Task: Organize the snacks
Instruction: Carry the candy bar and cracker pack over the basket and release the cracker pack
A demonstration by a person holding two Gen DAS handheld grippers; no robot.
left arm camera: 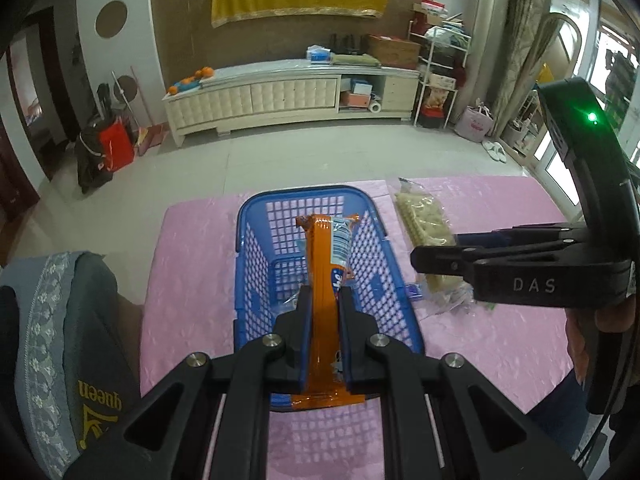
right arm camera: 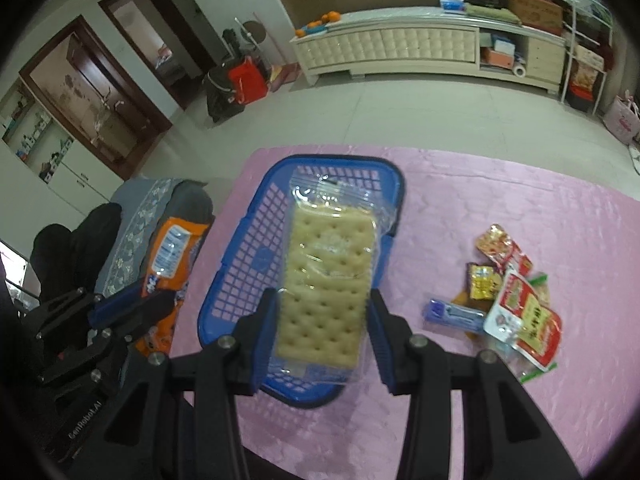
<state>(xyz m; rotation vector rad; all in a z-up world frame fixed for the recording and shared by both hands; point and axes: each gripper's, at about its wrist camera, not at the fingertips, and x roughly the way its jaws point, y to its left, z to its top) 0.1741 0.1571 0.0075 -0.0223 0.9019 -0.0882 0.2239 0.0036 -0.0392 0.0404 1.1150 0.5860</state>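
Note:
My left gripper [left arm camera: 325, 294] is shut on an orange snack packet [left arm camera: 323, 264], held edge-up over the blue plastic basket [left arm camera: 256, 264] on the pink table cover. In the right wrist view that same orange packet [right arm camera: 172, 252] shows at the left, beside the basket [right arm camera: 248, 264]. My right gripper [right arm camera: 324, 300] is shut on a clear pack of pale crackers [right arm camera: 326, 276], which hangs above the basket's middle. From the left wrist view the cracker pack [left arm camera: 424, 220] and the right gripper [left arm camera: 416, 258] appear just right of the basket.
A small heap of red, yellow and blue snack sachets [right arm camera: 508, 300] lies on the pink cover [right arm camera: 500, 208] right of the basket. A person's grey patterned sleeve [left arm camera: 60, 320] is at the left. Beyond the table are tiled floor and a long white cabinet [left arm camera: 288, 96].

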